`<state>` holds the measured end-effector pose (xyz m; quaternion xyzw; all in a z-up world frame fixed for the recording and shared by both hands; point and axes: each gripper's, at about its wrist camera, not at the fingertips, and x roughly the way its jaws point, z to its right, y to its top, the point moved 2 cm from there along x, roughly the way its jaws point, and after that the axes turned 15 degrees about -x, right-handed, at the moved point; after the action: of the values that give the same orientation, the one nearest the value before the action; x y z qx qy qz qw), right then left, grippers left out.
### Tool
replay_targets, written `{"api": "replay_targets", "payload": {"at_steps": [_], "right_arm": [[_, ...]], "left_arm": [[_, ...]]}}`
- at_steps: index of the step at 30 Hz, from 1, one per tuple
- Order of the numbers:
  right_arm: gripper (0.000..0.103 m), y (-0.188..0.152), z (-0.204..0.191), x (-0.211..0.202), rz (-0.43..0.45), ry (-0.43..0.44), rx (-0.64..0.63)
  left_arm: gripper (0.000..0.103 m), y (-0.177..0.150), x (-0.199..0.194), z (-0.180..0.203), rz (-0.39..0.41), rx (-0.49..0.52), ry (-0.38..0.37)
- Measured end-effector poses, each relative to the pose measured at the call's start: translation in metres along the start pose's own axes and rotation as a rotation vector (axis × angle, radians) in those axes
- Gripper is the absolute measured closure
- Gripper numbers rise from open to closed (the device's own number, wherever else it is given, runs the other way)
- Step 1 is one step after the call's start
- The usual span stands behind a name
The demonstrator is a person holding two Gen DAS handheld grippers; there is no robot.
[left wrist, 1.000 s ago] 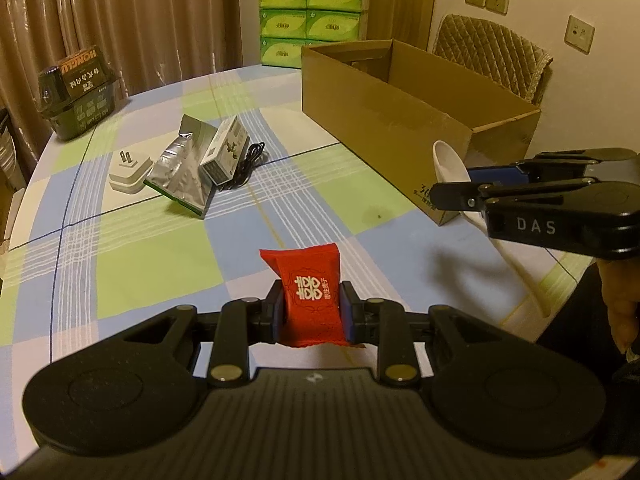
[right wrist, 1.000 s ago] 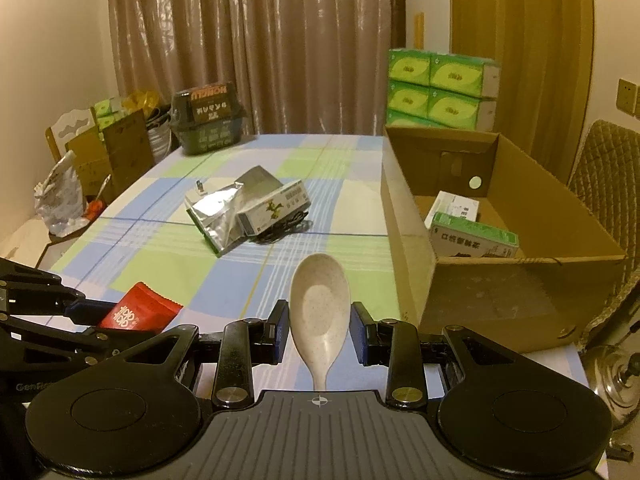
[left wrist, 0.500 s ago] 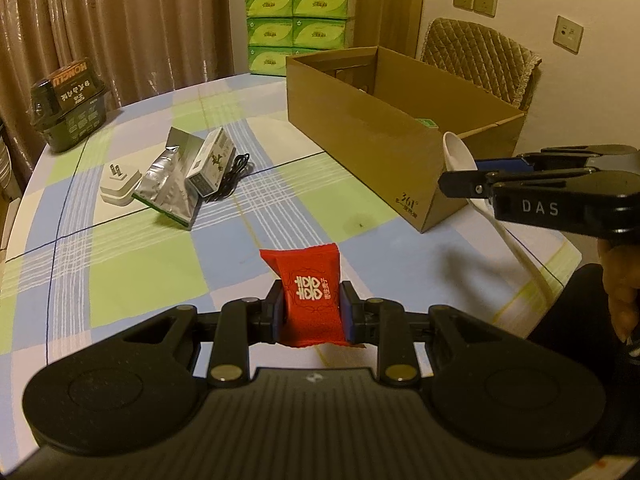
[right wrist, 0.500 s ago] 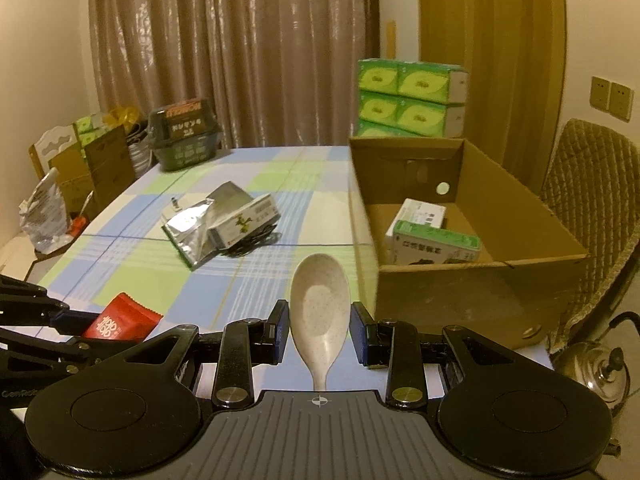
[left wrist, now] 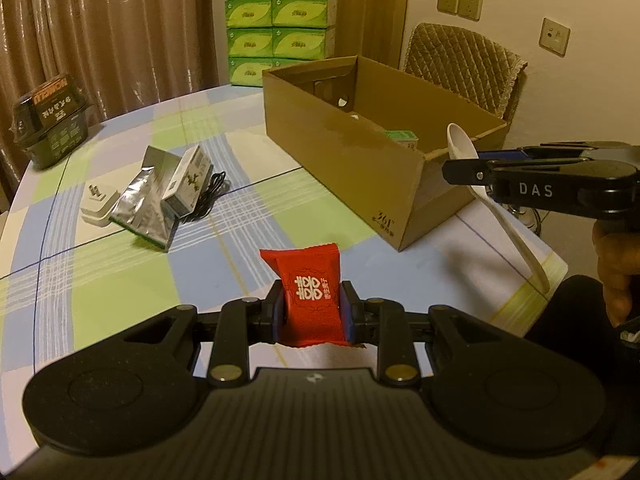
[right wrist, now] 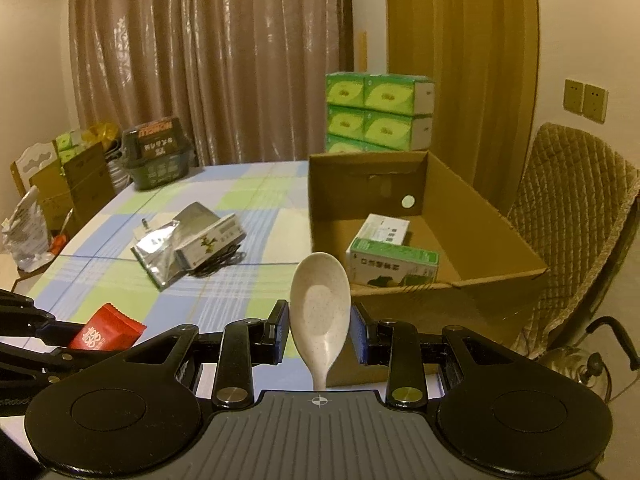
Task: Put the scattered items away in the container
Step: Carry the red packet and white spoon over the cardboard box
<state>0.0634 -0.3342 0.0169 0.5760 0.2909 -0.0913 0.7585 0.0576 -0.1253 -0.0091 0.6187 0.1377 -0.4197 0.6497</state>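
Observation:
My left gripper (left wrist: 311, 307) is shut on a red snack packet (left wrist: 308, 280), held above the checked tablecloth. To its right, my right gripper (right wrist: 320, 328) is shut on a beige spoon (right wrist: 320, 308), bowl forward, just short of the open cardboard box (right wrist: 480, 240). In the left wrist view the spoon (left wrist: 496, 200) hangs at the box's near end (left wrist: 348, 152), handle pointing down toward me. Two green-and-white cartons (right wrist: 390, 256) lie inside the box. A silver foil pouch (left wrist: 148, 200), a white carton (left wrist: 188, 180), a black cable (left wrist: 212, 196) and a white plug adapter (left wrist: 98, 204) lie together on the table.
A dark green basket (left wrist: 52, 124) stands at the table's far left edge. Green tissue packs (left wrist: 280, 36) are stacked behind the box. A quilted chair (right wrist: 576, 216) stands right of the box, with a kettle (right wrist: 576, 368) on the floor. Boxes and bags sit beyond the left edge.
Both grippers have risen and pulled back a little with their loads; the box interior now shows more in the right wrist view. The grips are unchanged.

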Motion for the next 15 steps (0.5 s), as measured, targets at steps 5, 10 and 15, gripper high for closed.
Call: {"api": "replay_targets", "payload": {"at_steps": [5, 10, 15], "right_arm": [[0.074, 0.001, 0.010, -0.001, 0.005, -0.015, 0.007], [0.074, 0.003, 0.021, -0.003, 0.014, -0.032, 0.010], [0.074, 0.009, 0.035, -0.003, 0.023, -0.054, 0.005]], "left_arm": [[0.080, 0.007, 0.003, 0.009, 0.006, 0.009, -0.017], [0.080, 0.016, 0.005, 0.017, 0.013, 0.005, -0.039], [0.080, 0.027, 0.008, 0.027, 0.022, -0.002, -0.068]]}}
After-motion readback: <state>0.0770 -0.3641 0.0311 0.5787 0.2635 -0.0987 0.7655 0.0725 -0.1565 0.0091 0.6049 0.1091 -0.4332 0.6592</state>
